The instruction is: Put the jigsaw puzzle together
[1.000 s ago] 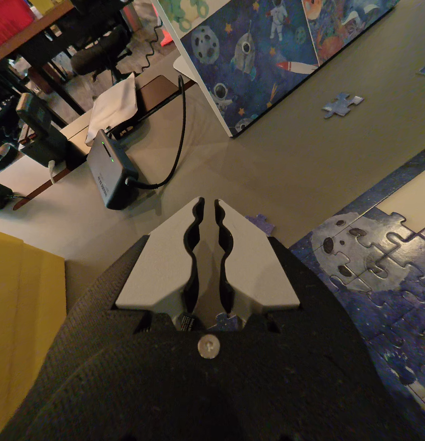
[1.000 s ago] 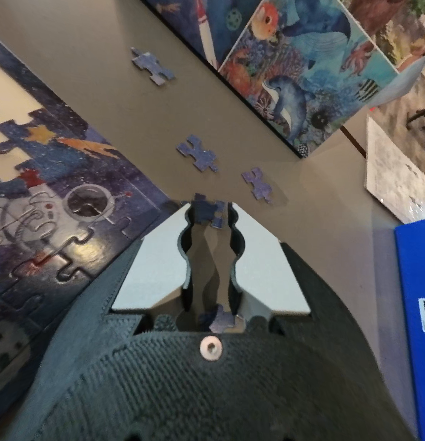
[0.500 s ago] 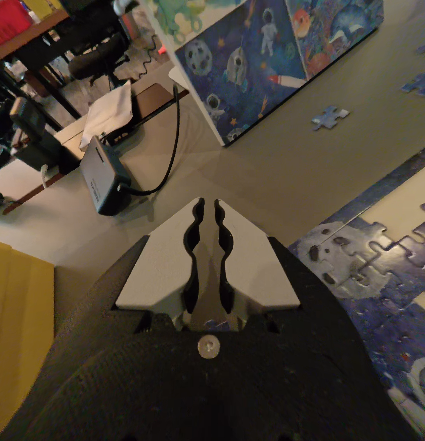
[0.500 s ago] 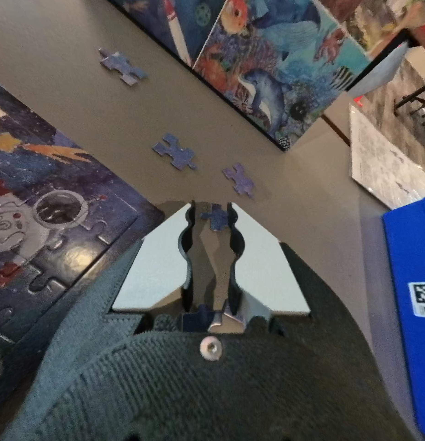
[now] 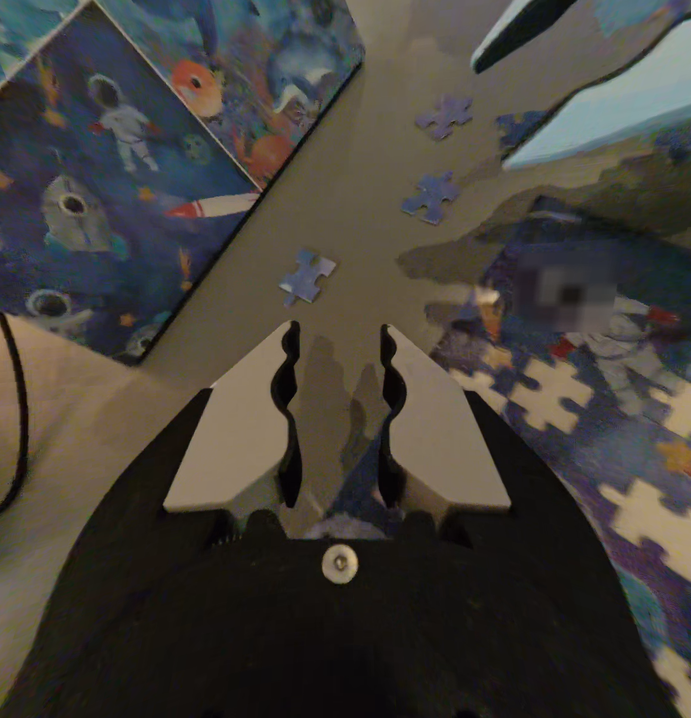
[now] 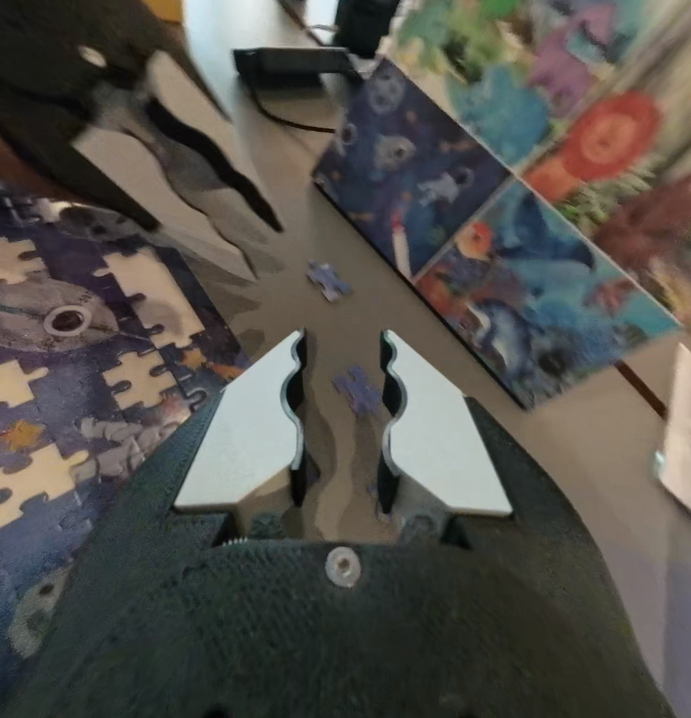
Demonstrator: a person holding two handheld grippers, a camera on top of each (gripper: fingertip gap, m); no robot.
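The left gripper (image 5: pixel 339 330) stands with its jaws apart and nothing between them; only bare grey table (image 5: pixel 347 217) shows through the gap. Just above its fingertips in the left wrist view, near frame centre, lies a loose blue puzzle piece (image 5: pixel 307 277). Two more loose pieces (image 5: pixel 431 198) (image 5: pixel 444 115) lie farther up and to the right. The part-built jigsaw puzzle (image 5: pixel 569 408) fills the right side of that view, dark blue with several pale gaps where pieces are missing. The picture-covered puzzle box (image 5: pixel 114 186) occupies the upper left, and a black cable (image 5: pixel 19 396) curves down the left edge. The other gripper (image 5: pixel 592 70) enters blurred at the upper right.

The right gripper (image 6: pixel 343 336) also has its jaws spread, closed on nothing. Seen through the gap, a small blue puzzle piece (image 6: pixel 358 388) lies on the table close beside the right finger; whether it touches is unclear. Another loose piece (image 6: pixel 328 280) sits above the fingertips. The jigsaw puzzle (image 6: pixel 83 349) spreads over the left of this view, the box (image 6: pixel 510 233) runs along the right, and the left gripper (image 6: pixel 219 209) hangs open in the upper left. A dark device (image 6: pixel 293 64) sits at the top centre.
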